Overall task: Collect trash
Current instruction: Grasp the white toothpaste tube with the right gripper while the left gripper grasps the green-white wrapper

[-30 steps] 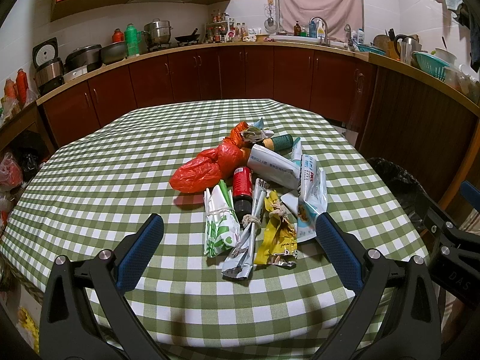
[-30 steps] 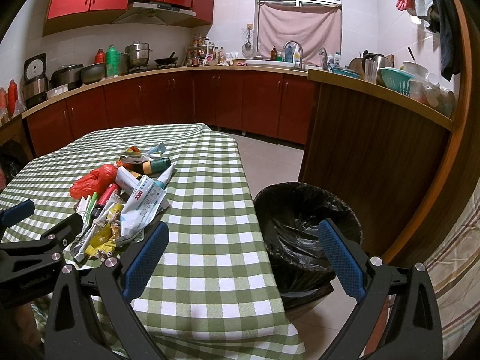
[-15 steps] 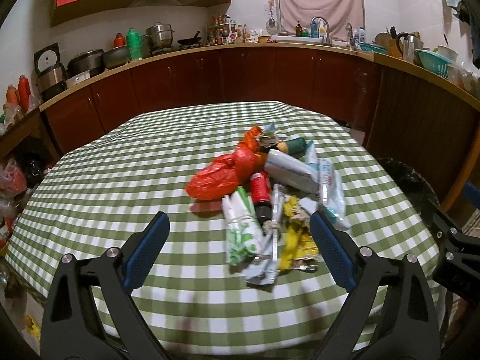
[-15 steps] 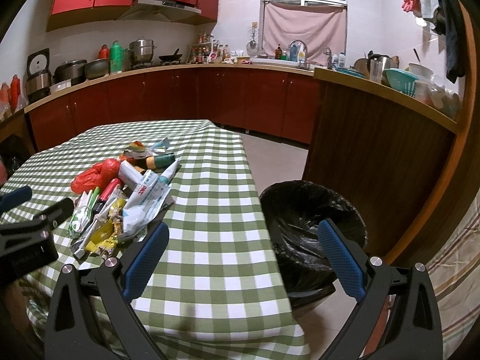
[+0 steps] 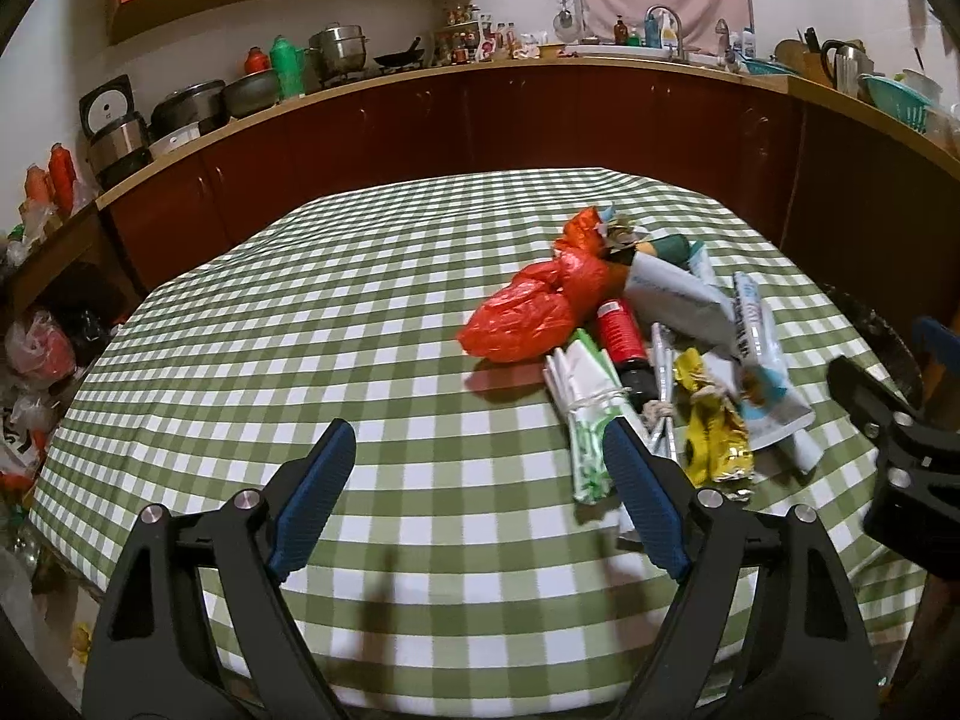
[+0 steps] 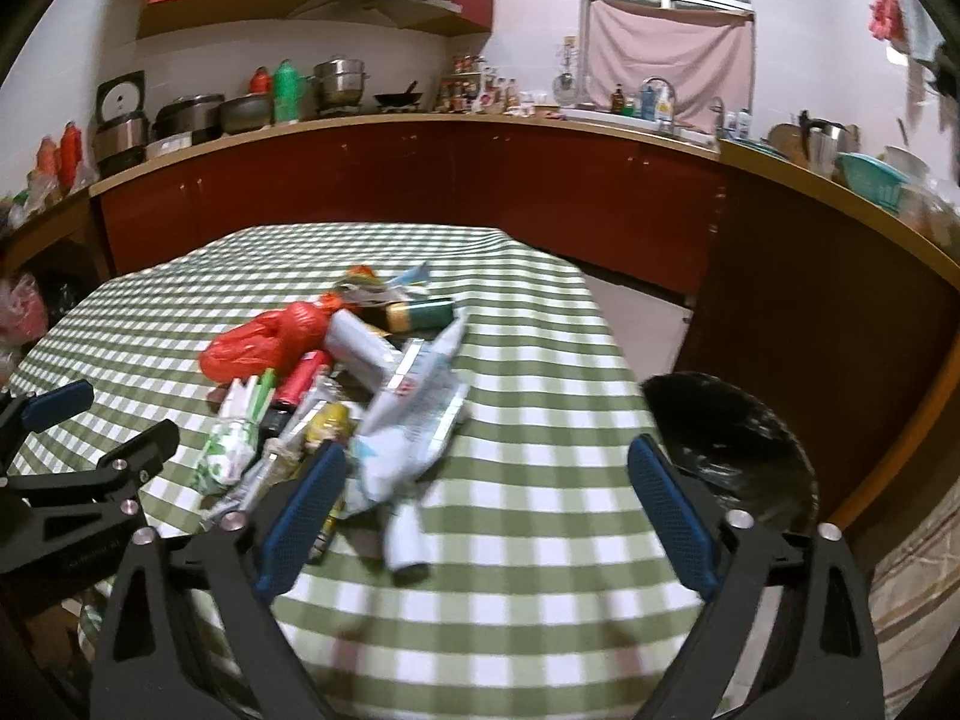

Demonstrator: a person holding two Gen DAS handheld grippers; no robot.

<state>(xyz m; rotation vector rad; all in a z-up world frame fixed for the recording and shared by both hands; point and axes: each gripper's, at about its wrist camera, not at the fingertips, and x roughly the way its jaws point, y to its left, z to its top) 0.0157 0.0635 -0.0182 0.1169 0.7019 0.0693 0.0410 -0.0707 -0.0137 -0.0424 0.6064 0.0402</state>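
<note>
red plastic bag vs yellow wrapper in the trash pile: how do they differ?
The red plastic bag is puffy and knotted; the yellow wrapper is flatter, crinkled and shiny like foil. The bag looks clearly bulkier than the wrapper. The bag lies at the pile's left edge, farther from the grippers; the wrapper lies at the near end, tied round with string. Both rest on the checked tablecloth, untouched, with both grippers open and empty.

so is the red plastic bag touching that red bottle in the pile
Touching. In the left wrist view the red plastic bag drapes over the top end of the red bottle, with no tablecloth visible between them.
</note>
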